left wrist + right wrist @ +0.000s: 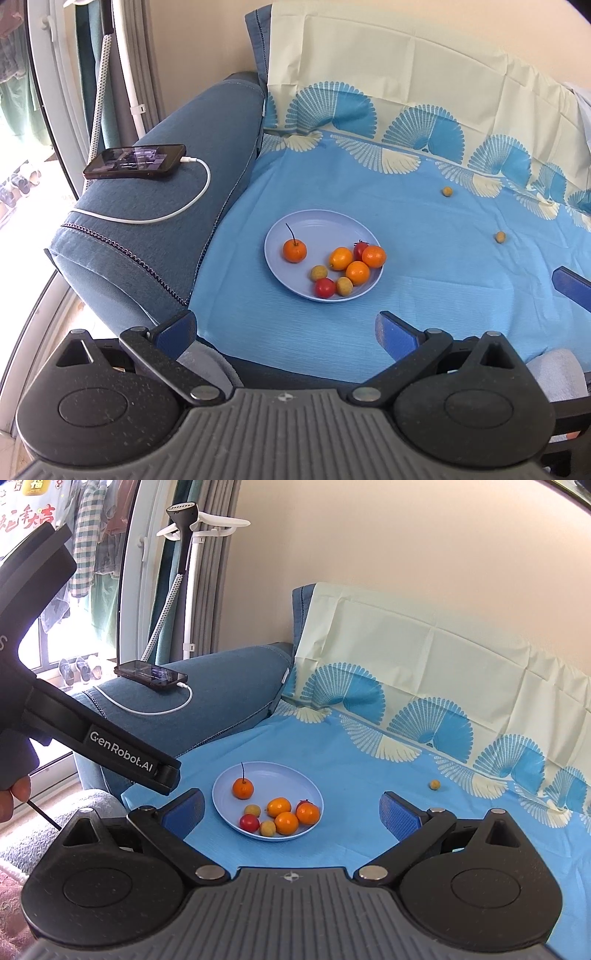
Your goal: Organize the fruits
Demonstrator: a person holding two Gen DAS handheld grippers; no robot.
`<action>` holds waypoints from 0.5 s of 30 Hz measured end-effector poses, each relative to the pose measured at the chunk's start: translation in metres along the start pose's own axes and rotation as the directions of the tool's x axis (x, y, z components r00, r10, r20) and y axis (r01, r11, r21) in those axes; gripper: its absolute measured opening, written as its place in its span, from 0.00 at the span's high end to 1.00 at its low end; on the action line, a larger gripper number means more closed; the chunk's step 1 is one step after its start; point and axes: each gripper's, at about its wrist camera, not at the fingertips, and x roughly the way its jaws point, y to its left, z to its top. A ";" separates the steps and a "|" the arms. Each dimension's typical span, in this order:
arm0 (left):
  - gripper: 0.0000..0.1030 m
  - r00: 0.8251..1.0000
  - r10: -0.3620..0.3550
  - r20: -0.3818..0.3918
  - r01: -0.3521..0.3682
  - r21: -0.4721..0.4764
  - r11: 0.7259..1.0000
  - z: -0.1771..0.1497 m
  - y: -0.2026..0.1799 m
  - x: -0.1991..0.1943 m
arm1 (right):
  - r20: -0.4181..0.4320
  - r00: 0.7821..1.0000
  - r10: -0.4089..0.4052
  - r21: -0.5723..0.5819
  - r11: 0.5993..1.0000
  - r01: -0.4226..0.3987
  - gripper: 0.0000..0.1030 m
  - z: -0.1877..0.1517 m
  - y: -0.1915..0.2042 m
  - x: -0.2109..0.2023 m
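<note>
Plate (295, 225) is looking pretty full already, so you're most of the way through this one. It sits on the blue sheet (424, 273) over the sofa seat, and I count eight pieces on it: four little oranges, one of them (294, 250) off on its own with a long stem, two red fruits (one (324, 287) at the near rim), and two small yellowish ones (318, 273).

What's left, as far as I can see, is two more of those yellowish ones out on the sheet, well apart from the plate. One stray (447, 191) lies up near the fan-pattern border, the other stray (500, 237) is further to your right. Your right camera only catches one of them (434, 784); the other is probably hidden behind the gripper body.

Both tools are empty. Your left gripper (286, 326) has its jaws spread wide with nothing between them, hanging back at the near edge of the seat. Your right gripper (291, 810) is the same, released and holding nothing, with the plate showing in the gap between its fingers.

So my guess: grab those two, drop them in with the rest, and you're done. They look small and round, so they could roll on that soft sheet.

Phone (135, 161) charging on the armrest is well clear of everything.
</note>
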 end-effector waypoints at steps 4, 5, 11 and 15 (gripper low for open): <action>0.00 1.000 -0.001 -0.003 0.001 -0.001 1.000 0.003 -0.001 0.002 | -0.007 1.000 -0.001 0.000 1.000 0.001 0.03 0.000 -0.001 0.002; 0.00 1.000 0.000 -0.003 0.000 -0.002 1.000 0.004 -0.001 0.003 | -0.009 1.000 -0.002 -0.001 1.000 0.002 0.03 0.000 -0.001 0.003; 0.00 1.000 -0.004 -0.023 0.005 0.016 1.000 0.016 -0.011 0.016 | -0.038 0.999 -0.023 0.033 0.999 0.024 0.03 -0.004 -0.013 0.014; 0.00 0.998 -0.007 -0.059 0.009 0.040 0.999 0.027 -0.023 0.033 | -0.057 0.998 -0.034 0.085 0.996 0.039 0.03 -0.010 -0.028 0.025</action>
